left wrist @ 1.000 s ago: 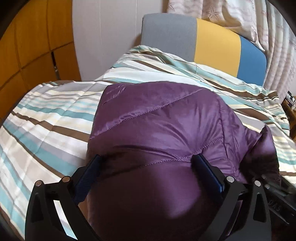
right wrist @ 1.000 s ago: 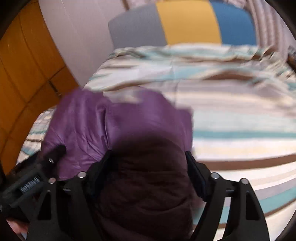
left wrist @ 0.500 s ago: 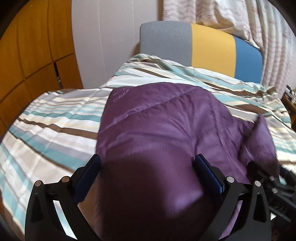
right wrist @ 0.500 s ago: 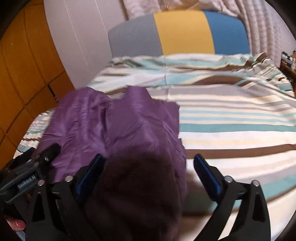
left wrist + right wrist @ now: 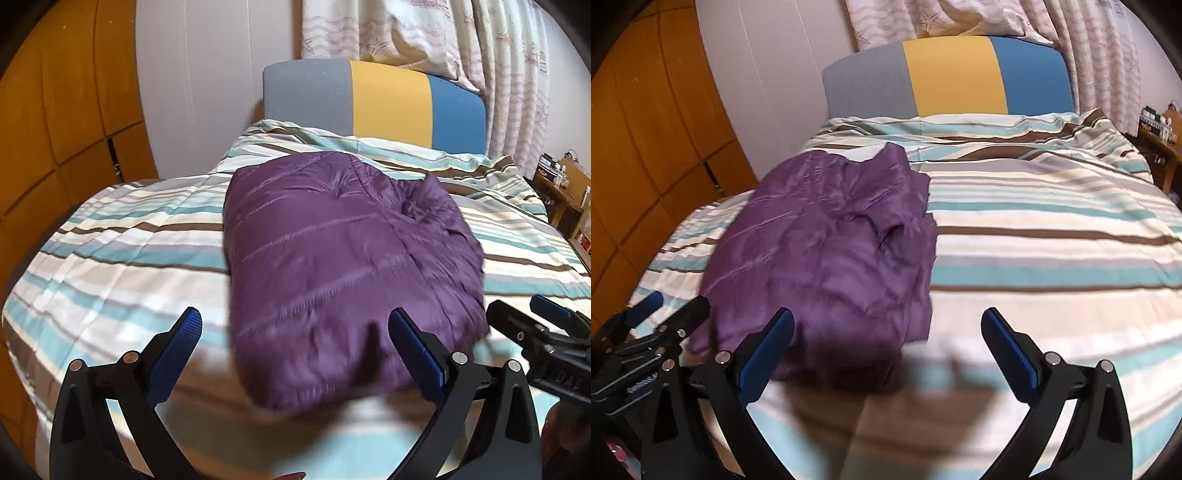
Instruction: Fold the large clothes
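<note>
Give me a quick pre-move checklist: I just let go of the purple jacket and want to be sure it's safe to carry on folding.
1. Left gripper released: ok, its fingers stand wide apart with nothing between them.
2. Right gripper released: ok, open and holding nothing.
3. Purple jacket resting on the striped duvet: ok, it lies as a folded bundle on the bed.
4. Fold tidy: not ok, the right side is bunched and a corner pokes up at the far edge.
5. Jacket clear of the bed edge: ok, duvet shows all round it.
6. Zip or sleeves tucked in: cannot tell, hidden inside the fold.
</note>
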{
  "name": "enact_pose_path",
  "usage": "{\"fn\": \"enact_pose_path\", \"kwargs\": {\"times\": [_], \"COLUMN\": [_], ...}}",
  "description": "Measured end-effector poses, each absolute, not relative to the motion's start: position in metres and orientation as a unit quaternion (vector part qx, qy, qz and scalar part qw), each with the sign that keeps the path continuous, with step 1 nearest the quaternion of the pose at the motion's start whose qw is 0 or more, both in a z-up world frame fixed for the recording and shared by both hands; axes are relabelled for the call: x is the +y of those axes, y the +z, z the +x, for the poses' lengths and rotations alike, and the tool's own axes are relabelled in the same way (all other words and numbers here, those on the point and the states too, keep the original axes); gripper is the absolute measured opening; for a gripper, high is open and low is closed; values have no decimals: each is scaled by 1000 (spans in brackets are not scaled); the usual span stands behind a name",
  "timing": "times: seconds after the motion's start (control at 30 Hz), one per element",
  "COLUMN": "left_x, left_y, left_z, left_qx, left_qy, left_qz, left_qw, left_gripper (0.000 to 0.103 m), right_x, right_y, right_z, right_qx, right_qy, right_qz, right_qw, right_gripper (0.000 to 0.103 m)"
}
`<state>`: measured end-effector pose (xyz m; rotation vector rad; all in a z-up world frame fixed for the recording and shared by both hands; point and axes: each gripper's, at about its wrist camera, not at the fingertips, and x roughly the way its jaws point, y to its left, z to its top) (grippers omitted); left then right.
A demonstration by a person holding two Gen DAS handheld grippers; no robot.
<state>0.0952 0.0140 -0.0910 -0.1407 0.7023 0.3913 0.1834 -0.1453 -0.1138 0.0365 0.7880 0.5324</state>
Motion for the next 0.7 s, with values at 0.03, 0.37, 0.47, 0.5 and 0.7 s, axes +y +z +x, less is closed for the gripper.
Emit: {"fn": "enact_pose_path", "kwargs": {"times": [0.03, 0.37, 0.47, 0.5, 0.7], "left_x": [12, -2, -2, -2, -4], "left_y": [-88, -64, -64, -63, -64], "left_z": [87, 29, 22, 20, 20], "left_qx": [339, 301, 301, 301, 302], "left_qy": [185, 195, 192, 193, 188], "left_qz": [-71, -78, -83, -85, -85], "left_qw": [920, 930, 930, 930, 931], "left_gripper": [100, 100, 100, 100, 100], "right_x": [-147, -164, -166, -166, -167], "right_y": [-111, -85, -81, -80, -77], "right_z": [178, 126, 117, 115, 114], "right_qx": [377, 352, 347, 344, 338], "right_qy": [260, 288, 289, 291, 290], "right_qz": [20, 6, 7, 6, 6], "right_qw": [889, 891, 892, 893, 895], "right_gripper": [101, 101, 101, 101, 101]}}
